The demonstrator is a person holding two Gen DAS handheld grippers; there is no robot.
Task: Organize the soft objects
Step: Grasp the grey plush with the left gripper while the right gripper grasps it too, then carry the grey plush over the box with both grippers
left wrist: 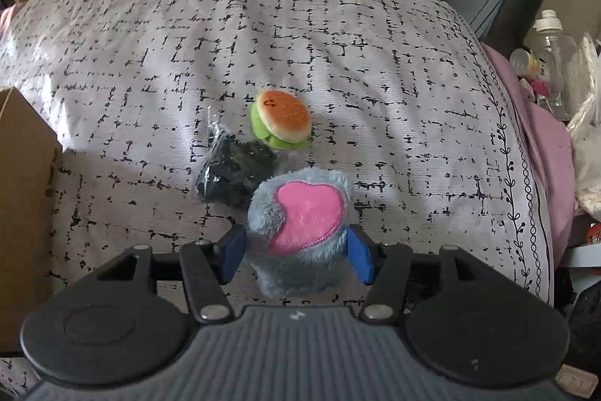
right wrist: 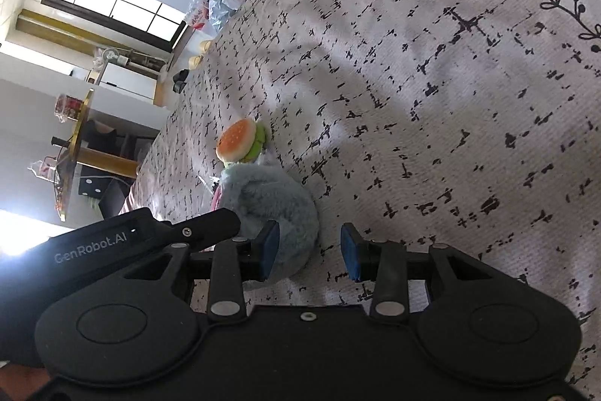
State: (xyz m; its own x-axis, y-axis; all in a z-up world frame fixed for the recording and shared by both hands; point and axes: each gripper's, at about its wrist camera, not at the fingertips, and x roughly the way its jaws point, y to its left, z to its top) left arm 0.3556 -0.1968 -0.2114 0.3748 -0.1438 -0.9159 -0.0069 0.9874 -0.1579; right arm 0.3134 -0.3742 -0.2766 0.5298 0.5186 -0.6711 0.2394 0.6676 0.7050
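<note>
A fluffy blue-grey plush (left wrist: 300, 209) with a pink heart-shaped patch rests on the patterned bedspread (left wrist: 375, 62). My left gripper (left wrist: 296, 254) points steeply down, with a blue pad against each side of the plush's fur. Just beyond lie a burger plush (left wrist: 281, 117) with a green rim and a clear bag of dark items (left wrist: 233, 171). In the right wrist view, the same blue-grey plush (right wrist: 270, 202) lies just ahead of the left pad of my right gripper (right wrist: 310, 254). That gripper stands narrowly open over bare bedspread. The burger plush (right wrist: 240, 139) sits behind.
A cardboard box (left wrist: 26, 194) stands against the bed's left side. Plastic bottles (left wrist: 552, 44) and bags crowd the right edge beside a pink sheet (left wrist: 541, 123). The left gripper's black body (right wrist: 112, 243) lies close to the right gripper's left side. Slippers and bags lie on the floor beyond.
</note>
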